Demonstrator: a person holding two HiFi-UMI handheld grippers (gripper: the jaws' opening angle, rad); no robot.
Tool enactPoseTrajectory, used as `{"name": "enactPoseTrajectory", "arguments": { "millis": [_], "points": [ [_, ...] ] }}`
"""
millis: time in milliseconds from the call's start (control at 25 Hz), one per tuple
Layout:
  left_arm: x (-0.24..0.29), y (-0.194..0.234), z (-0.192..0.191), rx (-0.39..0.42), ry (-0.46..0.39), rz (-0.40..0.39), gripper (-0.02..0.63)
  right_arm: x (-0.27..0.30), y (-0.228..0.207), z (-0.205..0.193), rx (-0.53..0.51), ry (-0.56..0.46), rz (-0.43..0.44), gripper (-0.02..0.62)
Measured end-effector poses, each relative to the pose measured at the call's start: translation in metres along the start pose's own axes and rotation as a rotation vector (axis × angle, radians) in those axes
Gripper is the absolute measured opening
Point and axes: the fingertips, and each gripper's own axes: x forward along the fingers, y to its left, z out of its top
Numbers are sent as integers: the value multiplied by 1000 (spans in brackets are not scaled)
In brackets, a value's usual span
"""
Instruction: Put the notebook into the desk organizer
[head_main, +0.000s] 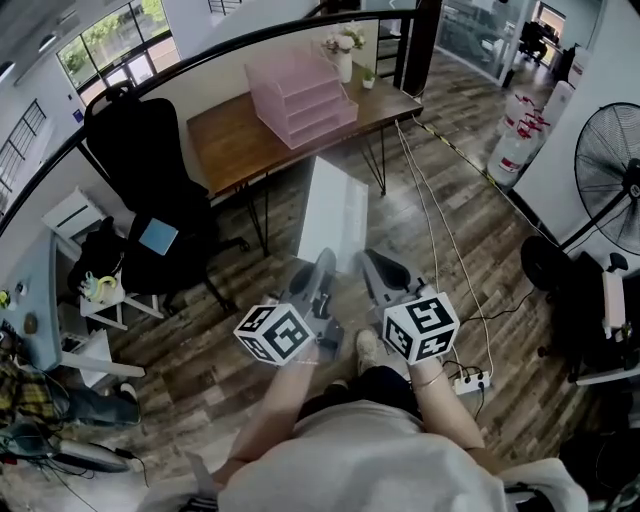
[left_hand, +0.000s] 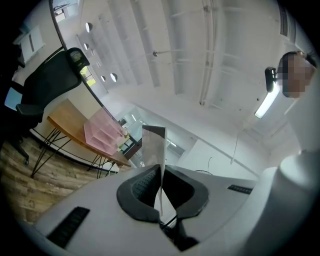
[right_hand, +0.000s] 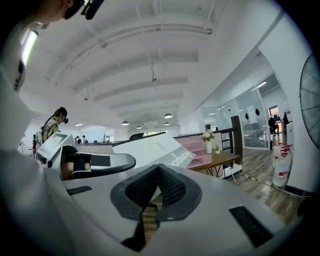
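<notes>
Near the camera, a person's left gripper is clamped almost closed on the lower edge of a white notebook, holding it upright in the air above the wooden floor. The right gripper, jaws together with nothing seen between them, sits just beside the same edge. With one thin pinch carrying a tall cover, the notebook could pivot or slip free on the way. Well ahead stands the desk with the pink desk organizer, its stacked trays facing the person. The notebook likely has to go in flat. An upright or skewed approach could catch a tray front and shove the organizer back toward the vase of flowers just behind.
</notes>
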Motion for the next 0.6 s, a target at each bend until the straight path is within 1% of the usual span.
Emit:
{"name": "enactPoseTrajectory", "arguments": {
  "millis": [200, 320, 400, 520, 600],
  "points": [
    [19, 14, -2, -20, -23, 21, 21, 18, -22, -3, -4, 9, 14, 11],
    [43, 29, 5, -25, -54, 32, 21, 41, -40, -2, -21, 18, 51, 11],
    [63, 38, 10, -23, -70, 42, 21, 58, -57, 1, -24, 22, 68, 11],
    [95, 52, 17, -18, -86, 53, 21, 81, -89, 14, -32, 1, 75, 11],
    [119, 61, 24, -28, -104, 60, 21, 98, -111, 22, -33, -8, 82, 11]
  ]
}}
